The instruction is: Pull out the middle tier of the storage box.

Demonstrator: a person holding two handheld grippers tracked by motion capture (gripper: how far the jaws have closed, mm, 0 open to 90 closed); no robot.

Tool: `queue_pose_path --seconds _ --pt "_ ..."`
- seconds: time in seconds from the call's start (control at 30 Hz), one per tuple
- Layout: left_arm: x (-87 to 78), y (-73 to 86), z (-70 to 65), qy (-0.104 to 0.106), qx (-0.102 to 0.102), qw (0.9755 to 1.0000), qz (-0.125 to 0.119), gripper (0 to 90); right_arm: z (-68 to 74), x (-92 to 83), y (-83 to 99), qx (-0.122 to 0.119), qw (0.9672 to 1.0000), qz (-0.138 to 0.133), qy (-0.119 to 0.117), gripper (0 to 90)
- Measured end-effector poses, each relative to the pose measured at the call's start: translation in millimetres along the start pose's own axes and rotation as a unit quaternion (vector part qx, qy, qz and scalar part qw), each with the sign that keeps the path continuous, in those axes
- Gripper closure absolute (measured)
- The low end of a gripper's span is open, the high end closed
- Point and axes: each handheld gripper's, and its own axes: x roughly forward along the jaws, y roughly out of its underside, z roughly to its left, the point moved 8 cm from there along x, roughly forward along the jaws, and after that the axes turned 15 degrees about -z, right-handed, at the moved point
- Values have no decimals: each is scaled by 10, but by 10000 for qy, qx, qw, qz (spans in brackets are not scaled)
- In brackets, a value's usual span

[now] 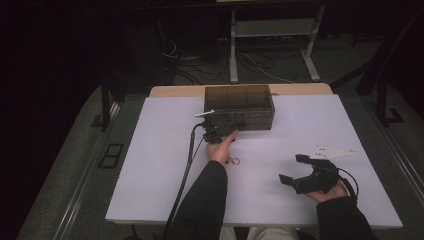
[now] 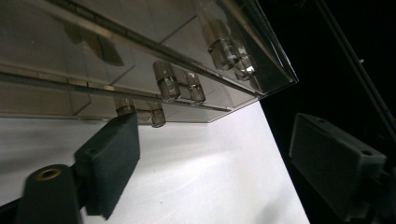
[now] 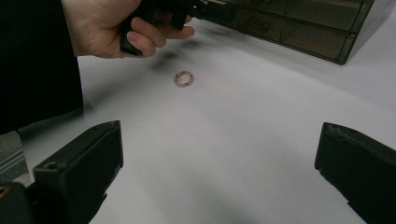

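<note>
The left gripper (image 1: 220, 129) is at the box (image 1: 240, 102), fingers wide, holding nothing. The drawer looks shut. The ring (image 1: 234, 161) waits near the box. The right gripper (image 1: 299, 172) rests with fingers wide.

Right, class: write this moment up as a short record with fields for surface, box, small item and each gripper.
surface: white table
box: smoky clear drawer box, far middle of the table
small item: ring, lying loose beside the left hand
left gripper: at the box front, jaws apart, nothing between them
right gripper: near right of the table, jaws wide, empty
</note>
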Motion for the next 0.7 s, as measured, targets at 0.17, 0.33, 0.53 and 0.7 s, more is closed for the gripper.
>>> queue_pose_path --seconds 0.17,0.33,0.53,0.7 --pt "19 14 32 -85 -204 9998 -27 225 5 2 2 -4 10000 13 -18 5" --pt "30 -2 54 -101 -497 9986 -134 285 3 2 2 -7 10000 13 -20 4" --pt "24 -12 104 -218 -774 9964 -277 382 5 2 3 -8 10000 19 -27 4" --pt "20 -3 139 -308 -875 9952 -299 492 5 2 4 -7 10000 24 -28 4"
